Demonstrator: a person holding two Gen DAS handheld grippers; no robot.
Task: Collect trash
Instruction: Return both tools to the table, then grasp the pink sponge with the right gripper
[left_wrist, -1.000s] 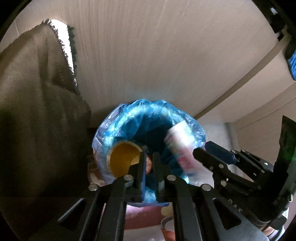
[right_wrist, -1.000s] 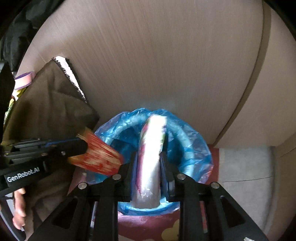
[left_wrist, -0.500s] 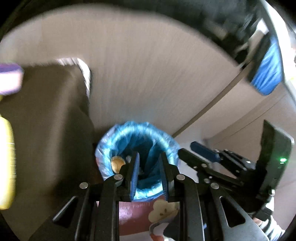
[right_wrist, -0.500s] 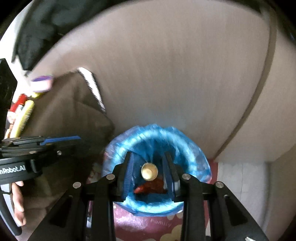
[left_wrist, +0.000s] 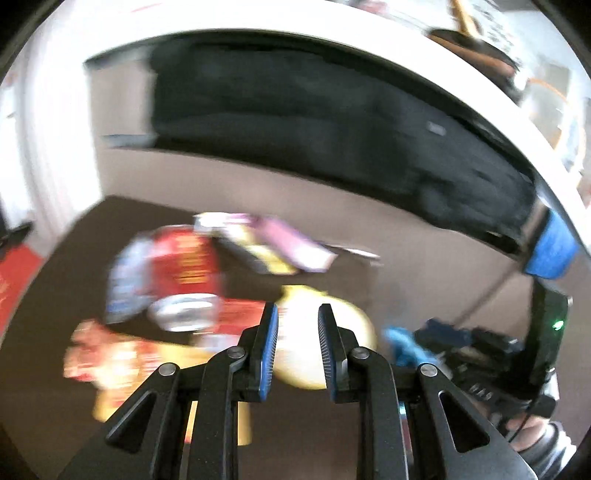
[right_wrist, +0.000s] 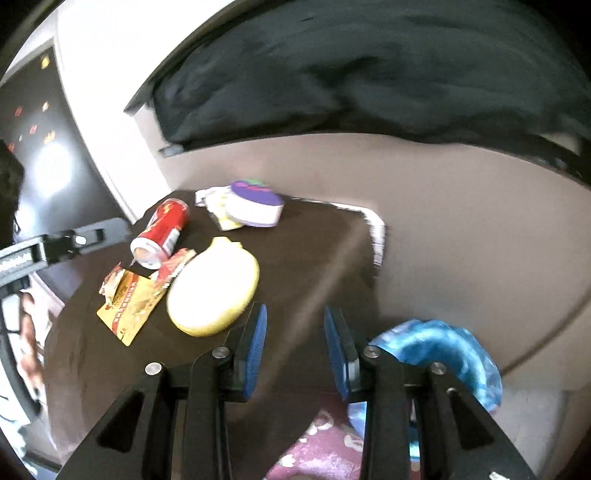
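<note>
On the dark brown table (right_wrist: 306, 258) lie a red soda can (right_wrist: 160, 232) on its side, a red and gold snack wrapper (right_wrist: 129, 299), a round yellow container (right_wrist: 212, 288) and a purple-topped white tub (right_wrist: 255, 205) on crumpled packets. The blurred left wrist view shows the can (left_wrist: 177, 273), the wrapper (left_wrist: 107, 362) and the yellow container (left_wrist: 295, 343). My left gripper (left_wrist: 295, 325) is open and empty just before the yellow container. My right gripper (right_wrist: 293, 332) is open and empty above the table's near edge. The blue-lined trash bin (right_wrist: 443, 354) stands low at the right.
A beige wall (right_wrist: 461, 229) rises behind the table, with a black cushion or cloth (right_wrist: 369, 74) above it. A pink patterned mat (right_wrist: 325, 443) lies on the floor by the bin. The left gripper's body (right_wrist: 55, 247) shows at the left edge of the right wrist view.
Both grippers let their trash fall into the blue bin, opened, and swung up and left from the bin to the table with the remaining trash.
</note>
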